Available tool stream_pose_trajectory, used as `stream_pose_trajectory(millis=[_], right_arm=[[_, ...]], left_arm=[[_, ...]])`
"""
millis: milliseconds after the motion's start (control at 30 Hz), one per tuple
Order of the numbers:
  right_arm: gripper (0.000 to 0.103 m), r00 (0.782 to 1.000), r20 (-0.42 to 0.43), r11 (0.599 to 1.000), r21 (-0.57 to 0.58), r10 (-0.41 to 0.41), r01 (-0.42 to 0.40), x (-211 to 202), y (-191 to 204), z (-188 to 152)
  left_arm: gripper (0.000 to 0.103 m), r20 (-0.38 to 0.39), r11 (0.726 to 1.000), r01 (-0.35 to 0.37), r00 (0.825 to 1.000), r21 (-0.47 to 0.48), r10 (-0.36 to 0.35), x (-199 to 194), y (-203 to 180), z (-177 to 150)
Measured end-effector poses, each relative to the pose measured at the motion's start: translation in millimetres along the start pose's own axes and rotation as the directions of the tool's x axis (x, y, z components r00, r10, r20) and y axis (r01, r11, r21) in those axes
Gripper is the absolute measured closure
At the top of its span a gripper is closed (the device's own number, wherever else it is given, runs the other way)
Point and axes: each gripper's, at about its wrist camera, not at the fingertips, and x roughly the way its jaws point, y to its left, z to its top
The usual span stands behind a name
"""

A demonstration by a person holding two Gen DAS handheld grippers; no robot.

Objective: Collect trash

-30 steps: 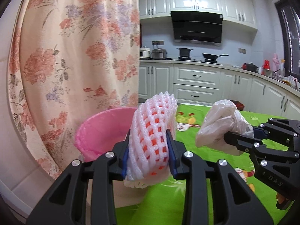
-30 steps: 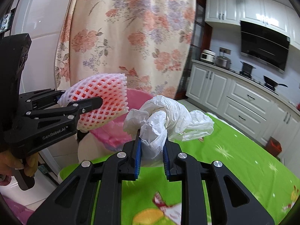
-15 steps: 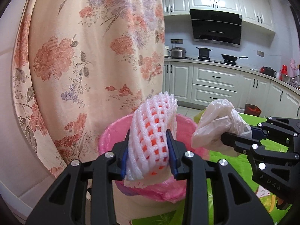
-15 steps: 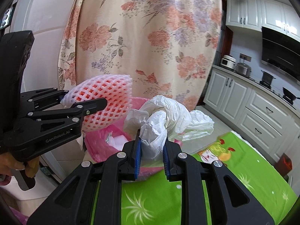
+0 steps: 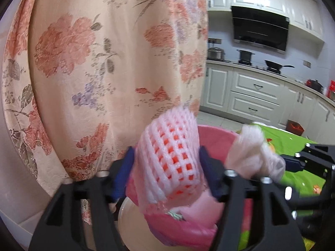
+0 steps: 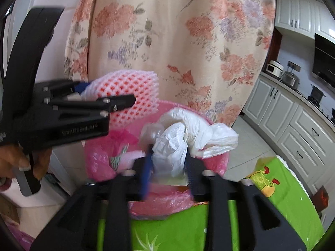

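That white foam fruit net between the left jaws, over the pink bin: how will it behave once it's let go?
The white foam mesh fruit net is open lattice, so probably very light; it may drift rather than drop. It springs wide between the just-opened jaws, so likely soft and elastic. It could cling to a pad above the pink-lined bin.

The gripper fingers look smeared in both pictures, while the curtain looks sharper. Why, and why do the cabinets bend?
Left wrist view: the foam fruit net and left gripper are motion-blurred as its jaws have just been opening. Right wrist view: same smear on the right gripper and white plastic bag. The cabinets curve from fisheye distortion.
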Motion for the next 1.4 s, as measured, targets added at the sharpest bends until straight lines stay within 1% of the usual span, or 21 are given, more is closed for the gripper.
stream_pose_trajectory(millis=[33, 100, 133, 200, 233, 333, 400, 500, 567, 633, 767, 900, 1000, 1167, 1267, 1400], right_arm=[[0.032, 1.000, -0.001, 1.000, 0.010, -0.010, 0.010, 0, -2, -2], [0.032, 1.000, 0.012, 0.998, 0.056, -0.009, 0.008, -5, -10, -7], [0.032, 1.000, 0.012, 0.997, 0.079, -0.011, 0.010, -8, -14, -9], [0.032, 0.999, 0.015, 0.993, 0.114, -0.034, 0.033, -16, -21, -15], [0.032, 0.999, 0.018, 0.991, 0.132, -0.040, 0.037, -21, -24, -17], [0.031, 0.997, 0.040, 0.977, 0.208, -0.061, 0.052, -40, -35, -23], [0.031, 0.996, 0.060, 0.964, 0.260, -0.072, 0.054, -53, -42, -25], [0.030, 0.993, 0.091, 0.944, 0.328, -0.071, 0.037, -73, -49, -25], [0.030, 0.991, 0.116, 0.932, 0.361, -0.072, 0.025, -89, -50, -22], [0.026, 0.988, 0.138, 0.926, 0.377, -0.075, 0.018, -102, -48, -18], [0.024, 0.982, 0.160, 0.924, 0.381, -0.102, 0.033, -128, -38, -12], [0.019, 0.978, 0.169, 0.923, 0.382, -0.119, 0.046, -147, -29, -12], [0.019, 0.975, 0.176, 0.922, 0.383, -0.132, 0.056, -160, -20, -17], [0.019, 0.976, 0.150, 0.914, 0.395, -0.161, 0.090, -171, -4, -31], [0.019, 0.977, 0.133, 0.904, 0.417, -0.166, 0.097, -174, 4, -42], [0.019, 0.973, 0.120, 0.899, 0.419, -0.195, 0.129, -183, 22, -54]], left_arm=[[0.028, 0.000, 1.000, -0.009, 1.000, -0.015, 0.009, 2, 3, 2], [0.021, -0.001, 0.999, -0.025, 1.000, -0.030, 0.025, 3, 8, 3], [0.016, 0.000, 0.999, -0.031, 1.000, -0.029, 0.031, 2, 9, 3], [0.010, 0.005, 0.999, -0.046, 0.999, -0.019, 0.046, -4, 9, 1], [0.004, 0.007, 0.998, -0.058, 0.998, -0.014, 0.058, -7, 9, 0], [0.005, 0.025, 0.996, -0.089, 0.996, -0.002, 0.089, -21, 6, -3], [0.005, 0.057, 0.994, -0.111, 0.992, -0.011, 0.112, -34, 4, -3], [0.005, 0.111, 0.992, -0.122, 0.986, -0.022, 0.124, -59, 2, -2], [0.005, 0.137, 0.991, -0.132, 0.982, -0.010, 0.132, -73, -2, 1], [0.005, 0.161, 0.991, -0.131, 0.979, 0.017, 0.127, -88, -7, 6], [0.005, 0.166, 0.994, -0.106, 0.981, 0.004, 0.104, -114, -10, 9], [0.005, 0.161, 0.996, -0.093, 0.983, -0.010, 0.093, -137, -10, 1], [0.005, 0.145, 0.997, -0.083, 0.986, -0.001, 0.082, -157, -11, -9], [0.005, 0.131, 0.998, -0.062, 0.989, -0.007, 0.063, -181, -11, -20], [0.005, 0.114, 0.999, -0.036, 0.993, -0.011, 0.037, -194, -8, -26], [0.005, 0.117, 1.000, -0.019, 0.993, 0.004, 0.018, -212, -6, -31]])
